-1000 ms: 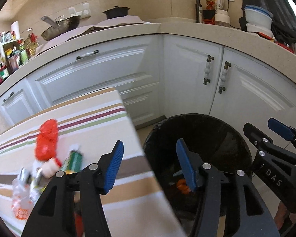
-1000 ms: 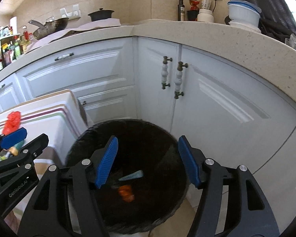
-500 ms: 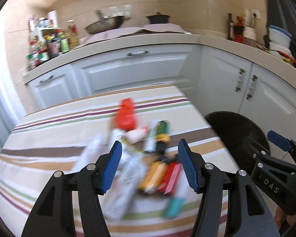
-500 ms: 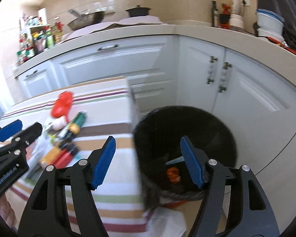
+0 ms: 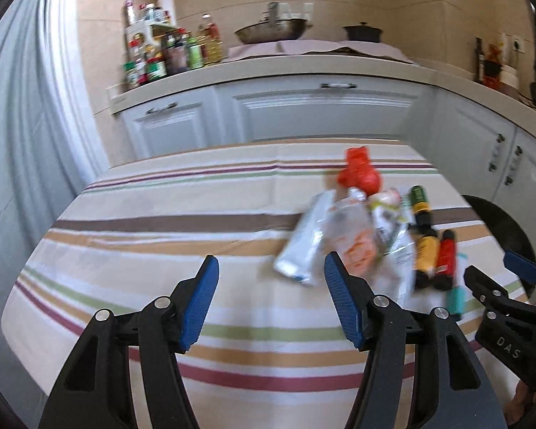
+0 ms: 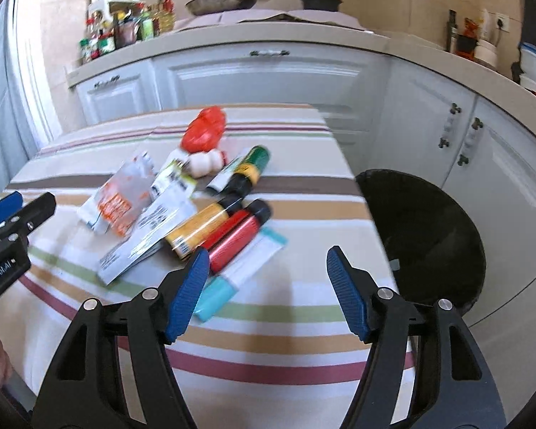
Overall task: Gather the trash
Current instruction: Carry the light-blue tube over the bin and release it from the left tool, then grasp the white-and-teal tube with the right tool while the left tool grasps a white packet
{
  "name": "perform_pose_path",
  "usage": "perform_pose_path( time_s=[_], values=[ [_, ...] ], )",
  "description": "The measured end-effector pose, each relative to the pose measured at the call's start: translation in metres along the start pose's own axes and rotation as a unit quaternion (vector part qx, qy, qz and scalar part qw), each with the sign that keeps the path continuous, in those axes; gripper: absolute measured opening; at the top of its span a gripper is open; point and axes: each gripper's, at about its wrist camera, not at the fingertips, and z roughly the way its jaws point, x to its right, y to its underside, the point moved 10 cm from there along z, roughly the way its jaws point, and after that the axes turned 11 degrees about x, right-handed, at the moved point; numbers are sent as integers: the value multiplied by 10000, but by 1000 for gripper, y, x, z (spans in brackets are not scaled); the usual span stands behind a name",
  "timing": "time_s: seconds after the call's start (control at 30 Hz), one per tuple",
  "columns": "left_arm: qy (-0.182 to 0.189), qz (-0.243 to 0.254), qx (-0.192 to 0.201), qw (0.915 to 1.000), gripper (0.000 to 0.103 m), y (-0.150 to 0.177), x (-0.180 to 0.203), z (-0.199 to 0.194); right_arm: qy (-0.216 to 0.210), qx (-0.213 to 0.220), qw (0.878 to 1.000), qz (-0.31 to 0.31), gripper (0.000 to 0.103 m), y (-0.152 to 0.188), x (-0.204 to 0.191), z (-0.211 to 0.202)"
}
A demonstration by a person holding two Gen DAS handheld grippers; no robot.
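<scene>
Striped cloth covers the surface (image 6: 275, 325) where the trash pile (image 6: 196, 211) sits heaped toward its right edge, handy for the black bin (image 6: 425, 236) just beyond, as the left gripper (image 5: 271, 300) and right gripper (image 6: 268, 289) hover with fingers released and empty.

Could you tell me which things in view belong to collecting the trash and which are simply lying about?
Part of the job:
- red crumpled wrapper
- yellow tube
- red tube
- green-capped bottle
- teal-ended packet
- clear plastic bags
- black bin

Just lying about:
- wok
- black pot
- condiment bottles
</scene>
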Motion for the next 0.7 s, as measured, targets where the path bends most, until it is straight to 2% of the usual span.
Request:
perform_pose_path(
  time_s=[0.27, 0.53, 0.7],
  values=[
    [-92, -232, -180, 9995, 60, 15, -27, 7, 153, -359, 9990, -216, 67, 17, -9, 13],
    [48, -249, -258, 9993, 60, 21, -20, 9, 439, -492, 9978, -84, 67, 22, 17, 14],
    [62, -255, -301, 9992, 60, 22, -16, 11, 403, -447, 9982, -83, 66, 18, 21, 14]
  ],
)
